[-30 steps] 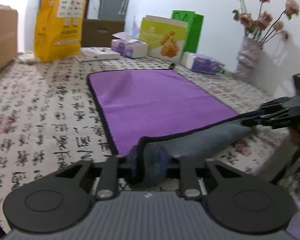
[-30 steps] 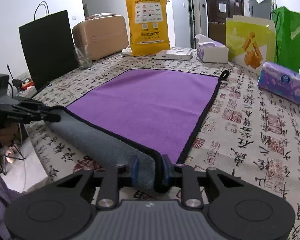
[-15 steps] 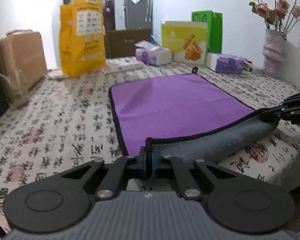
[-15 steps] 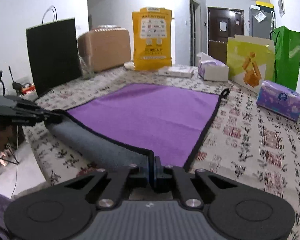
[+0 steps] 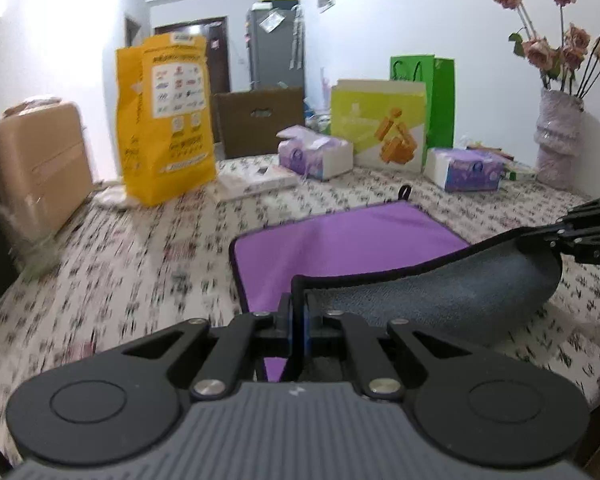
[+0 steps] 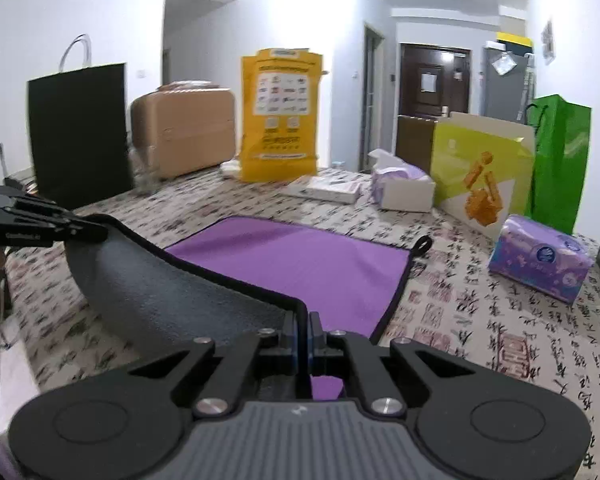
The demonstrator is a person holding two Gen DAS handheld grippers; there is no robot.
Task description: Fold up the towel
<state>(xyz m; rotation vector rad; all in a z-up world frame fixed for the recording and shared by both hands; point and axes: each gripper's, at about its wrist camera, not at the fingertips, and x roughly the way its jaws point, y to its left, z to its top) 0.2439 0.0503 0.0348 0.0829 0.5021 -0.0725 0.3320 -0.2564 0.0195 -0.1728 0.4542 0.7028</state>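
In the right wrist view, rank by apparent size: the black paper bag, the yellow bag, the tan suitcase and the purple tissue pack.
Largest to smallest as they look:
1. black paper bag
2. tan suitcase and yellow bag, too alike to rank
3. purple tissue pack, though it lies nearer the camera than the others

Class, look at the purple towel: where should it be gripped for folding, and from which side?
Grip the towel at its two near corners on the black-bound hem, coming from the near table edge. Both the left gripper and the right gripper are shut there, lifting that edge evenly.
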